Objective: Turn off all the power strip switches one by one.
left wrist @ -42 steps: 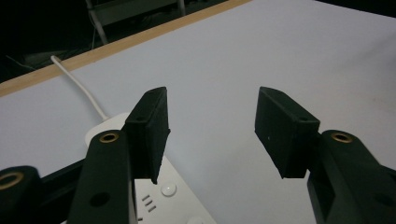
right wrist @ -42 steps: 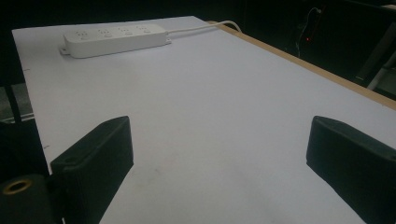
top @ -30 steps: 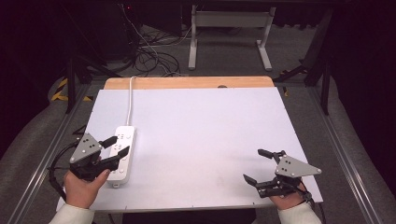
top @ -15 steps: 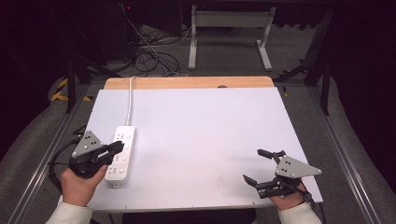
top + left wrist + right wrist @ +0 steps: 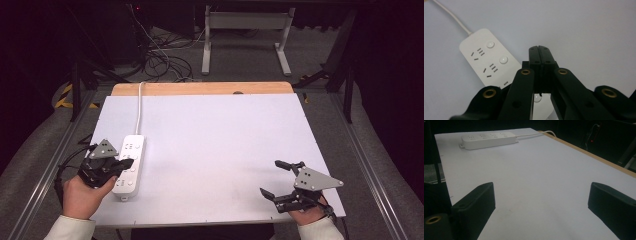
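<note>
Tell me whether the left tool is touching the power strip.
Cannot tell. In the left gripper view, the left tool has its jaws shut together over the power strip, but no contact or gap shows plainly.

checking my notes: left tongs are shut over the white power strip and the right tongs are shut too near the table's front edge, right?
Not quite: the right tongs are open, their jaws wide apart in the right gripper view. The left tongs are shut over the white power strip, as you said.

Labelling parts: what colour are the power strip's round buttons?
White, same as the power strip body; its buttons show best in the left gripper view.
</note>
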Demonstrator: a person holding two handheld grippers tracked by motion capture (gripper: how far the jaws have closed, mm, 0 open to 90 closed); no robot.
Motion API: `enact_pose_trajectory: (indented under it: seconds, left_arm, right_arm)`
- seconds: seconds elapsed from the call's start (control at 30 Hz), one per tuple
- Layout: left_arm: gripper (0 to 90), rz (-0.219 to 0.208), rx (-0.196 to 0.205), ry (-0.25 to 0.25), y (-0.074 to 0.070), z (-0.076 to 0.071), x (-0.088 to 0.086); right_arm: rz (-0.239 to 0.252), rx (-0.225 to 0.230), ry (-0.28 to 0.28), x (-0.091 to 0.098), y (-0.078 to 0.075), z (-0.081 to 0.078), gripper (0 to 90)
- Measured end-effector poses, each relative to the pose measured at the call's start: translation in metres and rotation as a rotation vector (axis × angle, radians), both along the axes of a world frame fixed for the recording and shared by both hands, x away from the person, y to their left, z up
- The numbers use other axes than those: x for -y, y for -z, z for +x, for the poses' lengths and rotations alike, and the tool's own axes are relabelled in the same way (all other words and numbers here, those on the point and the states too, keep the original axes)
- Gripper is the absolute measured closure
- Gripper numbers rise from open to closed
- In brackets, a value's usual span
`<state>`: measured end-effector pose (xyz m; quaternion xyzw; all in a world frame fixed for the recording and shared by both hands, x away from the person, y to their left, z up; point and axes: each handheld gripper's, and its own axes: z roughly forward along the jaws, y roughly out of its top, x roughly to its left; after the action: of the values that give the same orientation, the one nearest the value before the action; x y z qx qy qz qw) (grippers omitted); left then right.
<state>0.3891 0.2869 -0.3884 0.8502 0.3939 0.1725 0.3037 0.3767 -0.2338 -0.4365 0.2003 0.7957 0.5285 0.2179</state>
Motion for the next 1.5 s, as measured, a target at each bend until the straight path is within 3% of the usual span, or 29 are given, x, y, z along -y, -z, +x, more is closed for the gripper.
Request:
enact_pose_trajectory:
  seconds: [0.23,0.57,0.87,1.37,1.5]
  left_arm:
    - [90.0,0.038,-0.078,0.009,0.006,0.004,0.0]
    - [90.0,0.108,-0.16,0.058,0.015,0.007,0.002]
    - [90.0,0.146,-0.232,0.063,0.025,0.012,0.005]
    - [90.0,0.182,-0.29,0.064,0.037,0.018,0.006]
    - [90.0,0.187,-0.285,0.057,0.039,0.02,0.005]
  right_arm:
    - [0.001,-0.003,-0.005,0.0,0.0,0.0,8.0]
    - [0.004,-0.001,-0.006,0.0,0.0,0.0,8.0]
    - [0.005,0.0,-0.009,0.0,0.0,0.0,8.0]
    - [0.0,-0.003,-0.01,0.0,0.001,0.001,8.0]
    - [0.002,-0.003,-0.015,0.0,0.001,0.0,8.0]
